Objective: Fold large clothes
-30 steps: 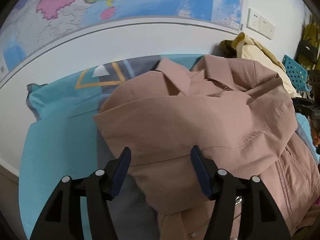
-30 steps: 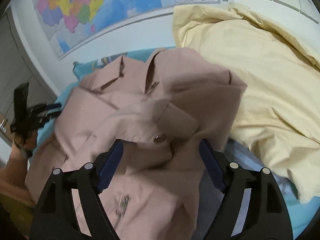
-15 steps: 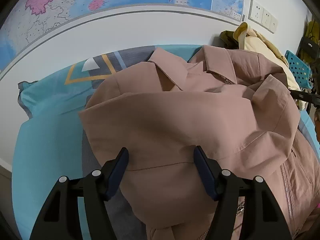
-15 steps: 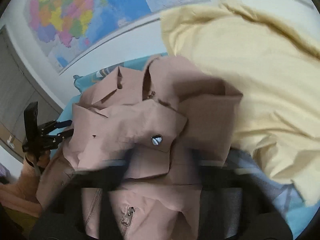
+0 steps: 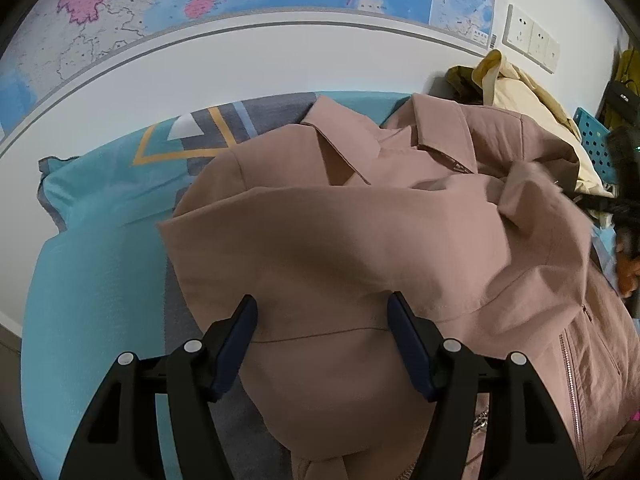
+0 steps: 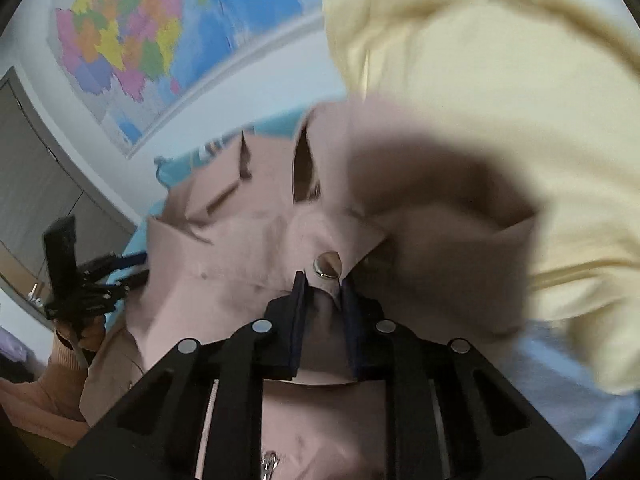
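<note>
A dusty-pink jacket (image 5: 360, 248) lies collar-up on a teal bedsheet (image 5: 92, 264), one sleeve folded across its chest. My left gripper (image 5: 322, 316) is open just above the folded sleeve, empty. In the right wrist view my right gripper (image 6: 323, 280) is shut on the jacket's sleeve cuff (image 6: 340, 256), beside its metal snap button (image 6: 326, 266). The jacket (image 6: 248, 248) spreads beyond the jaws. The left gripper also shows at the left of the right wrist view (image 6: 120, 276).
A pale yellow garment (image 6: 480, 100) is heaped to the jacket's right, also in the left wrist view (image 5: 520, 96). A wall map (image 5: 240, 0) hangs above the bed. A blue basket (image 5: 596, 136) stands at far right. Grey cabinet doors (image 6: 36, 176) are at left.
My right gripper has closed from wide open onto the sleeve cuff by the snap button. My left gripper stayed open and moved slightly forward over the folded sleeve.
</note>
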`<action>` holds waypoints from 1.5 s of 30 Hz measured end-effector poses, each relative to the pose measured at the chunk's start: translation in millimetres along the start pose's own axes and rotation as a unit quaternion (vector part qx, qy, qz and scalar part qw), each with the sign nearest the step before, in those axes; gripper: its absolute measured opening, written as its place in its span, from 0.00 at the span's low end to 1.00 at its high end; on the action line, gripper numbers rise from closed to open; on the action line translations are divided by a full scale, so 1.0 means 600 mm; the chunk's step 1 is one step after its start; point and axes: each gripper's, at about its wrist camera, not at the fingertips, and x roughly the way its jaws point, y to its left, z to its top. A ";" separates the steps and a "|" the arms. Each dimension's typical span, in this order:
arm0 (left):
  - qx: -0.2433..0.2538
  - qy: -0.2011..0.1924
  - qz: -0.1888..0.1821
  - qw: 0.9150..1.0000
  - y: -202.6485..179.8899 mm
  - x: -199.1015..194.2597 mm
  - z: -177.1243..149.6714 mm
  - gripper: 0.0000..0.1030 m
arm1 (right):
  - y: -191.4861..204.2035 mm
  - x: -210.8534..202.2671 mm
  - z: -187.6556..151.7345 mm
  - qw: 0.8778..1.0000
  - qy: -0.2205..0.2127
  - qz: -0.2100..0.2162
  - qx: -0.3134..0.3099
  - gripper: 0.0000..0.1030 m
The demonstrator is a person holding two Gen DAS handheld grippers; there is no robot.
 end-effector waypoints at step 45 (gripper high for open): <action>-0.102 -0.017 -0.011 0.995 0.110 0.006 -0.003 0.16 | 0.073 0.070 -0.040 0.975 0.060 -0.147 -0.155 0.59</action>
